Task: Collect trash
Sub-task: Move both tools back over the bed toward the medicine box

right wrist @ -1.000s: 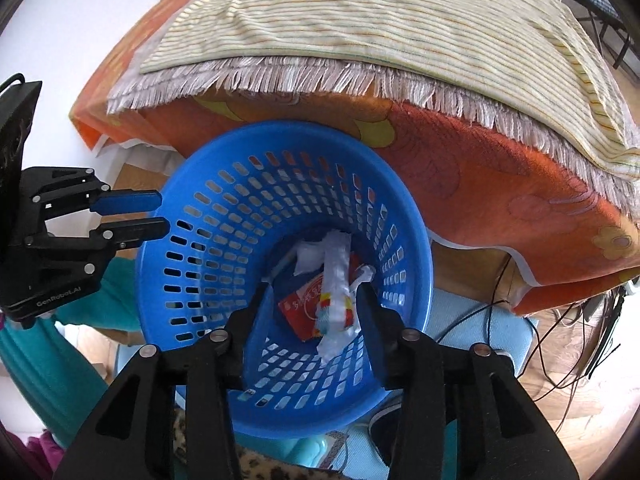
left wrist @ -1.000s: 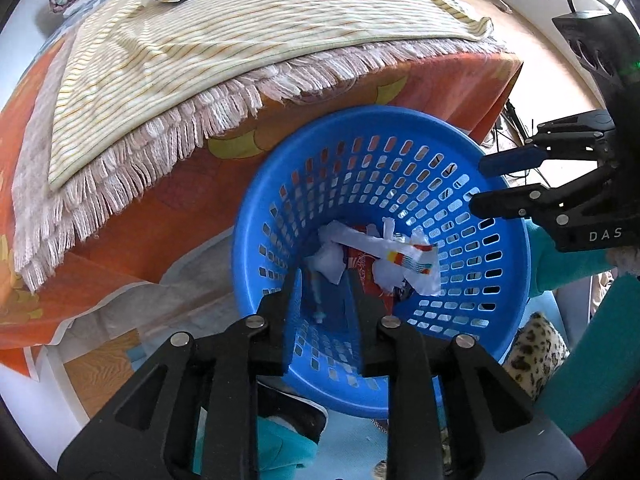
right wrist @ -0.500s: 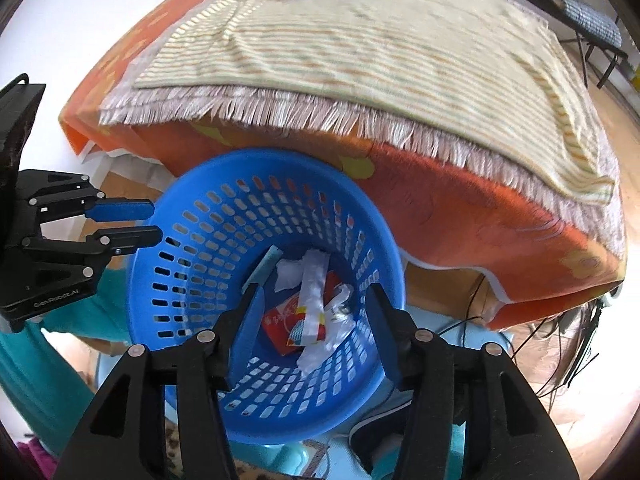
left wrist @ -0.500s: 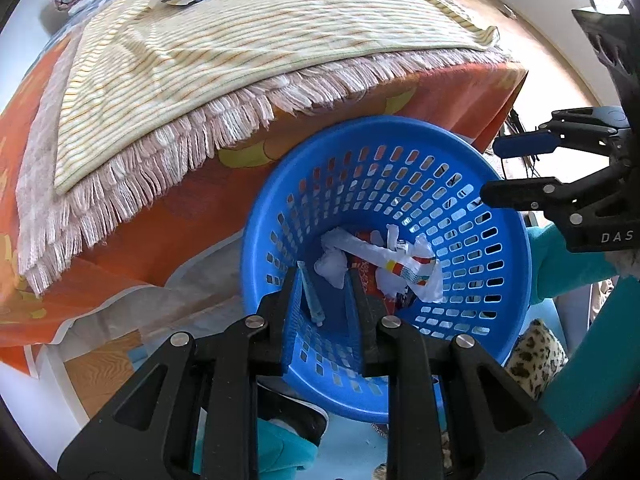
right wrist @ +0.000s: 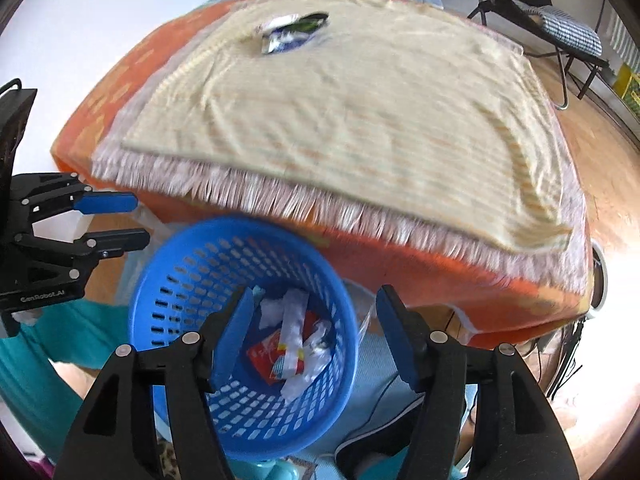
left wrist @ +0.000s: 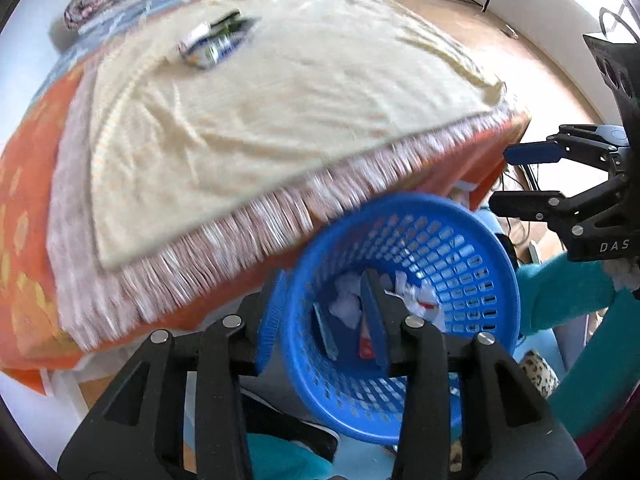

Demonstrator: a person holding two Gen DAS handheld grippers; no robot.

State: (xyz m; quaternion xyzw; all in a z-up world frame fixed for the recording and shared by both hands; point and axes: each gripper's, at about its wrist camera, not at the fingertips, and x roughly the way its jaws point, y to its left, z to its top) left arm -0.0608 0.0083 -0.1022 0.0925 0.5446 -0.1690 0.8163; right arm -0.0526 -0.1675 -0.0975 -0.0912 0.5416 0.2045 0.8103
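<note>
A blue perforated basket (left wrist: 460, 240) (right wrist: 180, 272) sits low in front of the table, holding crumpled white paper and a red wrapper (right wrist: 292, 352). A pile of wrappers (left wrist: 216, 42) (right wrist: 290, 34) lies at the far end of the striped cream cloth (left wrist: 280, 100) (right wrist: 360, 112). My left gripper (left wrist: 324, 320) is open and empty above the basket's near rim; it also shows in the right wrist view (right wrist: 120, 220). My right gripper (right wrist: 316, 332) is open and empty over the basket; it also shows in the left wrist view (left wrist: 516, 178).
The table has an orange cover (right wrist: 440, 276) with a fringed cloth edge hanging over it. A folding chair (right wrist: 552, 20) stands at the back right on the wooden floor. Cables (right wrist: 568, 344) hang at the right of the table.
Both grippers have risen and tilted up toward the table top, so the basket sits lower in both views. Both sets of fingers have opened wider. The wrapper pile has come into fuller view.
</note>
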